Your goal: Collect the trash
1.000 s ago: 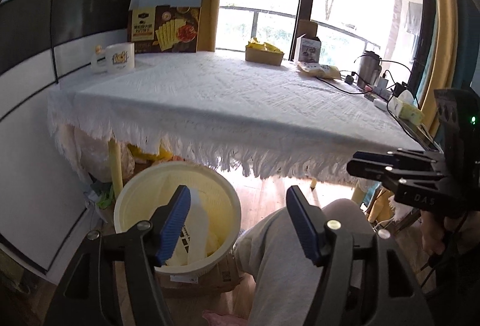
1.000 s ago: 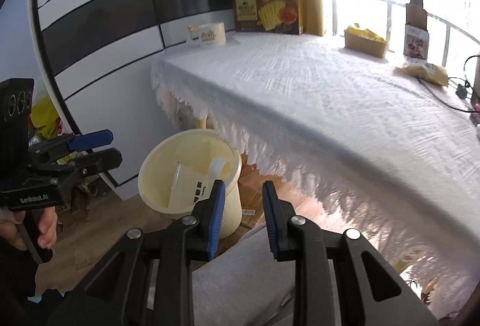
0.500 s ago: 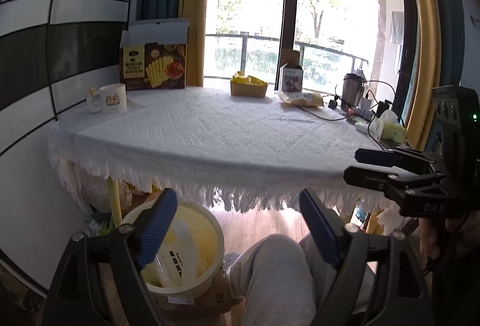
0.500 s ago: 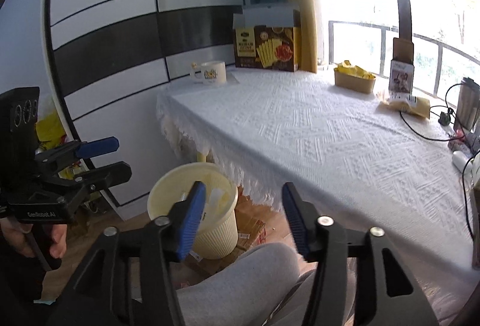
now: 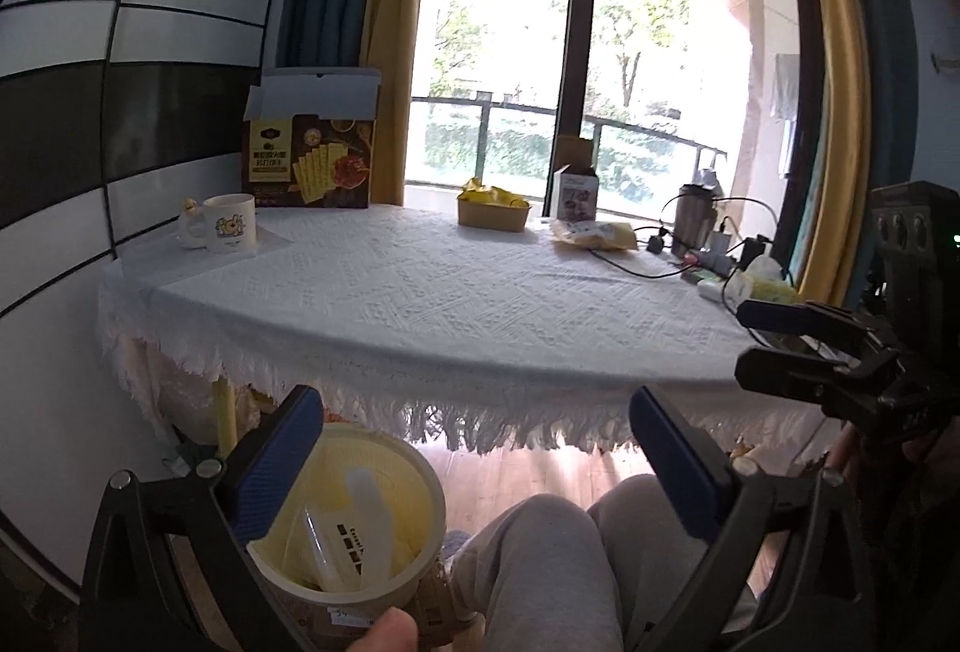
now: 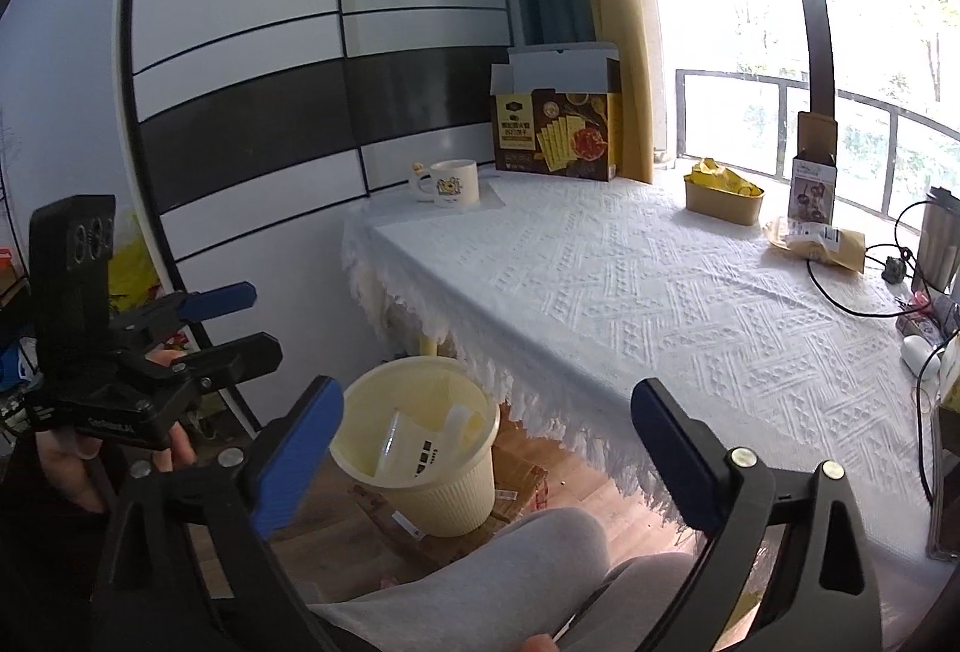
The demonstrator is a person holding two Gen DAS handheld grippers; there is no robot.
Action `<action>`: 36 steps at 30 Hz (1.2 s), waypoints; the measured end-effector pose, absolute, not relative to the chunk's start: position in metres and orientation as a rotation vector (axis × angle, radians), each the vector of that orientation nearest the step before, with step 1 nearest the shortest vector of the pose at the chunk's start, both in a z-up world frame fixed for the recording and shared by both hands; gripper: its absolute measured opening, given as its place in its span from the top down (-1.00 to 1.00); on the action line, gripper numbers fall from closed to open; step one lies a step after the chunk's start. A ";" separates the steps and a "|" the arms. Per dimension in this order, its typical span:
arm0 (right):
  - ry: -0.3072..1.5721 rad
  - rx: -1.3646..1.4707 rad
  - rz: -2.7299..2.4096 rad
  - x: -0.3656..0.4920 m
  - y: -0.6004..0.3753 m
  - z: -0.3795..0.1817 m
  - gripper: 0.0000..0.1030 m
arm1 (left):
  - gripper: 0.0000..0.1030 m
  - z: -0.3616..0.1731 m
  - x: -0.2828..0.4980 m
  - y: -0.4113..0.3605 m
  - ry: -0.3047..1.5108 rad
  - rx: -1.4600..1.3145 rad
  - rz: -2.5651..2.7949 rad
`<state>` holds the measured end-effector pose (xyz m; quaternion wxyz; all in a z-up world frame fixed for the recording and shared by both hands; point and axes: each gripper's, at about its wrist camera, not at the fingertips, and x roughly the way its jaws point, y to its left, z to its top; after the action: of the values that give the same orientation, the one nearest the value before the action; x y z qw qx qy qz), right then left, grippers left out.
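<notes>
Nearest the cameras, both tools have just been opening and now gape wide with nothing between the blue pads: the left gripper [image 5: 474,466] and the right gripper [image 6: 486,448] each frame the person's grey-trousered knees [image 6: 510,562] rather than any object. Just below and to the left sits the cream waste bin [image 6: 420,472] on the wooden floor, tucked at the fringed edge of the table [image 5: 450,292] — handy for dropping things straight off the cloth. Inside it lie pale wrappers [image 5: 354,538], one with dark printing; what exactly they are is hard to make out. Beyond, the white cloth is bare across its middle, while the far edge holds a mug [image 5: 231,232], an opened snack box [image 5: 309,153], a tray of yellow packets [image 5: 493,208] and a flat brown pouch [image 6: 819,241]. My guess is the empty, spread jaws are readied for whichever of these counts as trash next.
</notes>
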<state>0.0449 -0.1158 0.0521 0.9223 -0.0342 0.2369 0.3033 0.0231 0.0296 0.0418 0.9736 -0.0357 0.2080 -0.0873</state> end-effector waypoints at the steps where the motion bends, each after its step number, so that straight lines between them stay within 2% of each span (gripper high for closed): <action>1: 0.484 -0.070 0.625 0.044 -0.115 0.053 -0.88 | -0.98 0.043 0.021 0.031 0.410 -0.072 -0.174; 7: 0.483 -0.074 0.639 0.044 -0.107 0.054 -0.90 | -0.99 0.044 0.015 0.039 0.369 -0.077 -0.170; 36: 0.549 -0.118 0.683 0.059 -0.069 0.030 -0.90 | -0.99 0.020 0.021 0.063 0.428 -0.100 -0.153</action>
<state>0.0593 -0.0694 0.0299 0.9038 -0.0569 0.2656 0.3307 0.0207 0.0630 0.0197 0.9731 -0.0498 0.2118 -0.0760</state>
